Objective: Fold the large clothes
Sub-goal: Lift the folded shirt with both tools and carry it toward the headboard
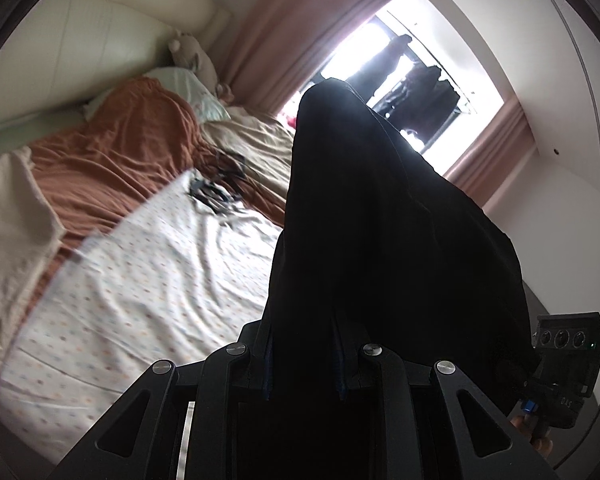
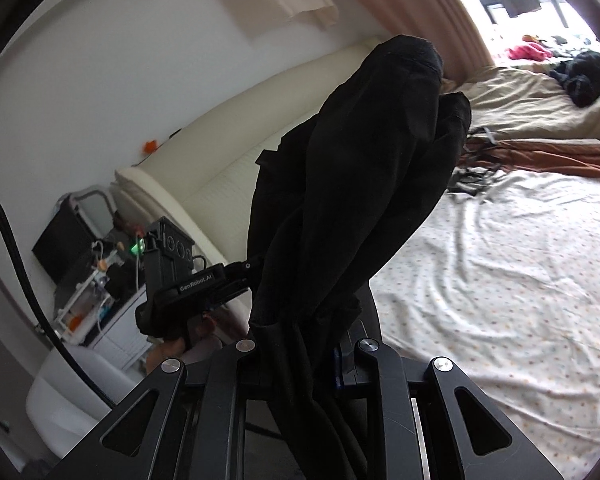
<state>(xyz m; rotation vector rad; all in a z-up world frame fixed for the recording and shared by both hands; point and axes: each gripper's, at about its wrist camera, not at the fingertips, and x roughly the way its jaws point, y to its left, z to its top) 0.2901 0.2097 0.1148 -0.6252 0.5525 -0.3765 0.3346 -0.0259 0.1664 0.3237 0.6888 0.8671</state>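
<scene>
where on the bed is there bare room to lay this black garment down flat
The dotted sheet is the free patch, bordered by the brown blanket and the dark tangle of cords at its far end. Beyond those it is crowded: beige bedding with a dark clothes pile, pillow and plush toy.

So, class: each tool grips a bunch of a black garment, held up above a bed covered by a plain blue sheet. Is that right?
Not quite. The sheet is white with small coloured dots, as the right wrist view shows. The rest holds: the left tool and right tool each grip the black garment above the bed.
</scene>
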